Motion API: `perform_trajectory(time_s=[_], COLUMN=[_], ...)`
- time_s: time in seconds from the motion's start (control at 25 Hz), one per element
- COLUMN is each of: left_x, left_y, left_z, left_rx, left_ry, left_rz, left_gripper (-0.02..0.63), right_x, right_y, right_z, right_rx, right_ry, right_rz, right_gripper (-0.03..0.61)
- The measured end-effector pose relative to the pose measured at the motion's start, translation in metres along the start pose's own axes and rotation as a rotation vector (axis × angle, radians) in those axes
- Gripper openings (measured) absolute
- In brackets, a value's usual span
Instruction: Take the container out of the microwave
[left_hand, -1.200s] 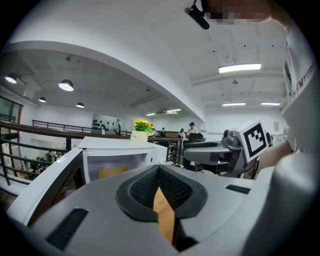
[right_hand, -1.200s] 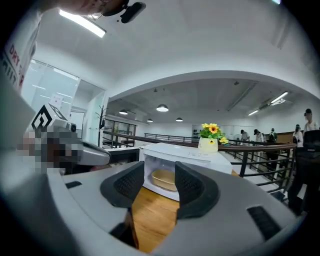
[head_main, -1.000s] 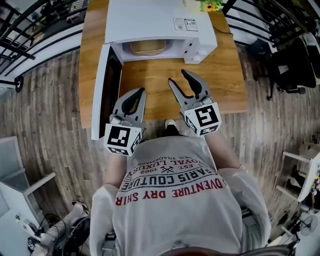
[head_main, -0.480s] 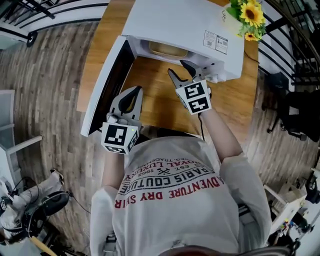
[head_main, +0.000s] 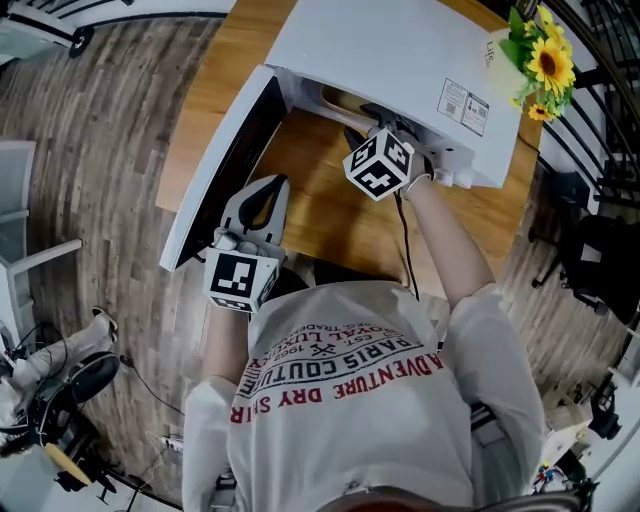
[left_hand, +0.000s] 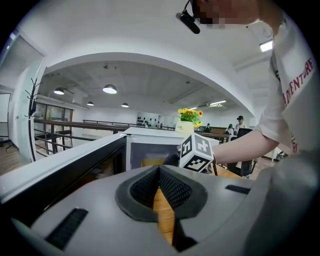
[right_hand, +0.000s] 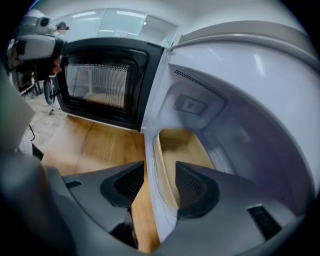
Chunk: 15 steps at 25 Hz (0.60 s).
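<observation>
Tan shallow plastic container sits inside white microwave at 12 o'clock, mostly hidden from overhead. Right tongs released at its near rim. Left tongs clenched, empty.

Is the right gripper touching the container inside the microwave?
Cannot tell. Right gripper view: the right gripper has open jaws framing the container; one jaw overlaps its rim.

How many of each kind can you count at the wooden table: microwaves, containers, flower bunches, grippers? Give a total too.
microwave: 1
container: 1
flower bunch: 1
grippers: 2 (left gripper, right gripper)
Total: 5
</observation>
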<state>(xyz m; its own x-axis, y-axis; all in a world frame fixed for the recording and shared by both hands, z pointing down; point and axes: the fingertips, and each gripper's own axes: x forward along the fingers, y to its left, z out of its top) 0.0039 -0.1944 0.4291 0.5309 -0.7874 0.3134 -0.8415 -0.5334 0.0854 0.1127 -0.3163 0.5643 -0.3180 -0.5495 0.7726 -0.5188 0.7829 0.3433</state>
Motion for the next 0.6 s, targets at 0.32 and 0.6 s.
perform_trajectory(time_s=[0.32, 0.6], left_x=[-0.006, -0.018], left_y=[0.012, 0.024], left_z=[-0.007, -0.004], left_rx=[-0.013, -0.018], left_ry=[0.006, -0.002], left_rz=[0.053, 0.068], left_gripper=[0.014, 0.014], right_x=[0.03, 0.017], right_y=[0.0, 0.009], right_z=[-0.002, 0.006], right_rx=[-0.153, -0.115], right_ry=[0.09, 0.053], right_rz=[0.054, 0.063], right_gripper=[0.085, 0.043])
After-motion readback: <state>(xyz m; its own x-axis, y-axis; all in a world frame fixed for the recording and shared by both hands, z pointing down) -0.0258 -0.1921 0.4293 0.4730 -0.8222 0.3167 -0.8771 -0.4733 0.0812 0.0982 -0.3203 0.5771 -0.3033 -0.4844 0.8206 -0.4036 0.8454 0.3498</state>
